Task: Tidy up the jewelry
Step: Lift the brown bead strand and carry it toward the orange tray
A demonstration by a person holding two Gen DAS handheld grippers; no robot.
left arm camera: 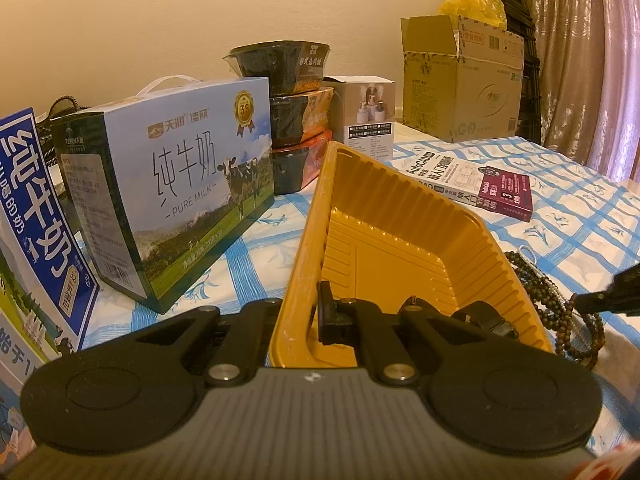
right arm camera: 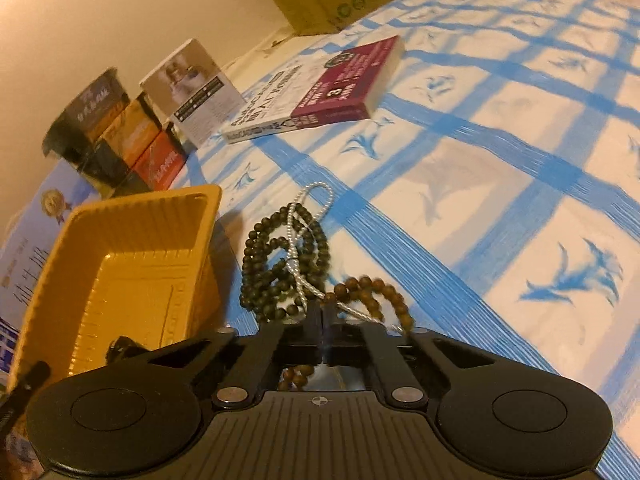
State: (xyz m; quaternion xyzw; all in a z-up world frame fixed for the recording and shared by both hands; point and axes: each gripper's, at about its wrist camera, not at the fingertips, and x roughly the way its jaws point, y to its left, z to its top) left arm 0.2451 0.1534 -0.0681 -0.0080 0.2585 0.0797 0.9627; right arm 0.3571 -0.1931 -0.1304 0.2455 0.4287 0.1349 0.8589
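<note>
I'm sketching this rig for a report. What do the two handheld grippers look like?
Both match: the left gripper and right gripper have matte black linkage arms with silver pivot pins, round black side discs, and a ribbed grey body bearing a small crosshair mark. No cables or sleeves show.

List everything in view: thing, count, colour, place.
tray: 1, yellow, centre of the table, tilted
bead strings: tangled pile, dark brown, brown and white, right of the tray
milk cartons: 2, blue, left
food bowls: 3 stacked, black, by the wall
small box: 1, white, beside the bowls
book: 1, white and maroon, lying flat
cardboard box: 1, brown, far back
tablecloth: 1, blue-checked white
left gripper: clamped on the tray's wall
right gripper: shut on the beads
</note>
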